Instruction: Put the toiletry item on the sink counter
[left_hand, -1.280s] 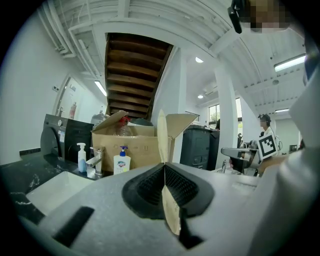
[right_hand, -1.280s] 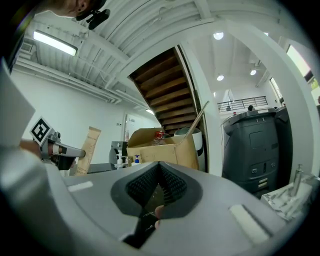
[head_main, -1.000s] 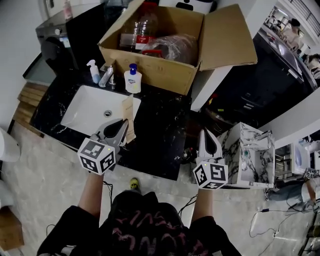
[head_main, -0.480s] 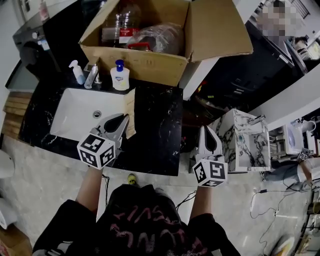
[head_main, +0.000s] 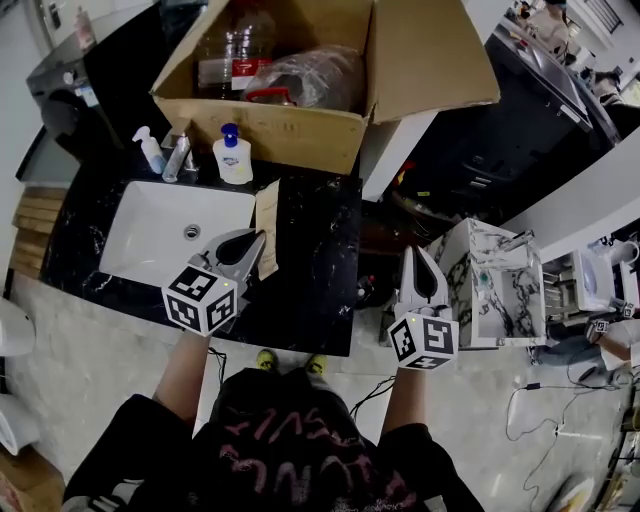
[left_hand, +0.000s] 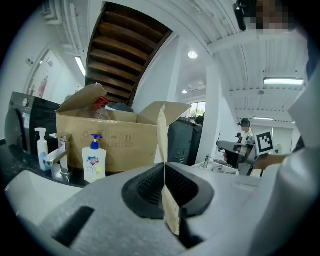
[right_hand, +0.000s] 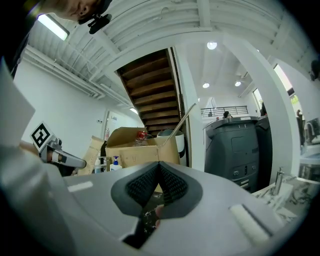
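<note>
The sink counter (head_main: 310, 265) was black stone with pale veining, with a white rectangular basin (head_main: 160, 240) sunk into its left part and a pale tiled floor (head_main: 90, 370) below its front edge. To the right, apart from the counter, stood a white marbled cabinet (head_main: 500, 290), and the gripper views showed the underside of a wooden staircase (left_hand: 125, 65) overhead. Behind the basin stood a chrome faucet (head_main: 177, 158), with a small white pump bottle (head_main: 150, 152) to its left and a soap bottle with a blue pump (head_main: 232, 160) to its right. At the back of the counter sat an open cardboard box (head_main: 270, 125) with its flaps up, holding clear plastic bottles (head_main: 235, 50) and a crumpled clear plastic bag (head_main: 315, 75). The left gripper (head_main: 252, 243) was clamped narrowly on a flat tan packet (head_main: 267, 225), which stood on edge over the counter just right of the basin; whether its lower edge touched the stone could not be told. The right gripper (head_main: 418, 255) hung off the counter's right end with its jaws pressed together and nothing between them.
</note>
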